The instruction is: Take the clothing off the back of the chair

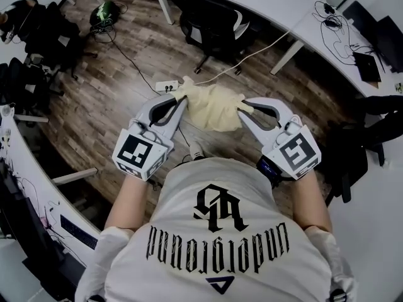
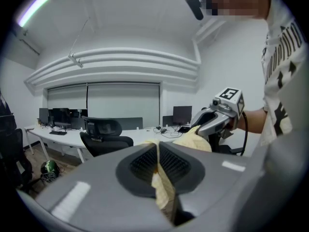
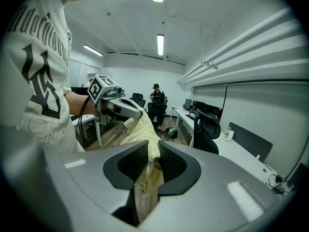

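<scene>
A pale yellow piece of clothing [image 1: 214, 106] hangs bunched between my two grippers, in the air over the wooden floor. My left gripper [image 1: 182, 97] is shut on its left end, and the fabric [image 2: 163, 187] runs down between the pads. My right gripper [image 1: 243, 110] is shut on the right end, with cloth [image 3: 147, 151] pinched in the jaws. From each gripper view the other gripper shows across the garment: the right gripper [image 2: 197, 129] and the left gripper [image 3: 136, 111]. A black office chair [image 1: 211, 27] stands beyond the cloth, apart from it.
A curved white desk [image 1: 277, 5] runs along the far right with cables and monitors. A power strip [image 1: 167, 86] and cords lie on the floor. A green object [image 1: 104, 12] and dark chairs [image 1: 44, 33] sit at the left. A person [image 3: 156, 93] stands far off.
</scene>
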### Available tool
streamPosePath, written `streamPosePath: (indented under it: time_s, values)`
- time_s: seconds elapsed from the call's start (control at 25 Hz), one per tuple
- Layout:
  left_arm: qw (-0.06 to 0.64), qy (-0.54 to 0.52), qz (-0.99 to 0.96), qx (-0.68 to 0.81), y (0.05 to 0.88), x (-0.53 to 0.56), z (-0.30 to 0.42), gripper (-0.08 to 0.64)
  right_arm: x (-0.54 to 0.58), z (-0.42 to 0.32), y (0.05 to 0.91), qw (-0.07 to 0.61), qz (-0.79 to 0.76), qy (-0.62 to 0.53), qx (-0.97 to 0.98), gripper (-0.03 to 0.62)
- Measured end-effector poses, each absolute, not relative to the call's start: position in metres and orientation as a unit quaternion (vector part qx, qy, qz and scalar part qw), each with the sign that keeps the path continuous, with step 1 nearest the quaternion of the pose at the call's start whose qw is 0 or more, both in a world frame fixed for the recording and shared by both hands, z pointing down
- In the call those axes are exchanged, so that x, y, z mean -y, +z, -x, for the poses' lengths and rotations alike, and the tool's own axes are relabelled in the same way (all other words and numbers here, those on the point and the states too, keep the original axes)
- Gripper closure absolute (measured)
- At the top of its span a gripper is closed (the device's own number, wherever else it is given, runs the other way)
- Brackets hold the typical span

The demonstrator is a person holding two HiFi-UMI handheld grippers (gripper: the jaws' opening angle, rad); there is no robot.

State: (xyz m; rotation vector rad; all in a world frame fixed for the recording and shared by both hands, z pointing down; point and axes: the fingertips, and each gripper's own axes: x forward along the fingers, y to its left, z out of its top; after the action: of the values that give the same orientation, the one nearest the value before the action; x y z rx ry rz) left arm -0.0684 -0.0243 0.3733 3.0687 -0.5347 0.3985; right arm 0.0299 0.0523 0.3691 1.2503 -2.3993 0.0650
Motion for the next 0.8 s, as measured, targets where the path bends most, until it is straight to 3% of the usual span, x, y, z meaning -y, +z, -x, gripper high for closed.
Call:
streamPosePath:
  time_s: [0.8]
  values:
    - [0.001, 0.123, -0.971, 0.206, 0.381, -0.115, 0.033, 0.503, -0.186, -0.069, 0.383, 0.202, -0.419, 0.023, 0.885, 0.524]
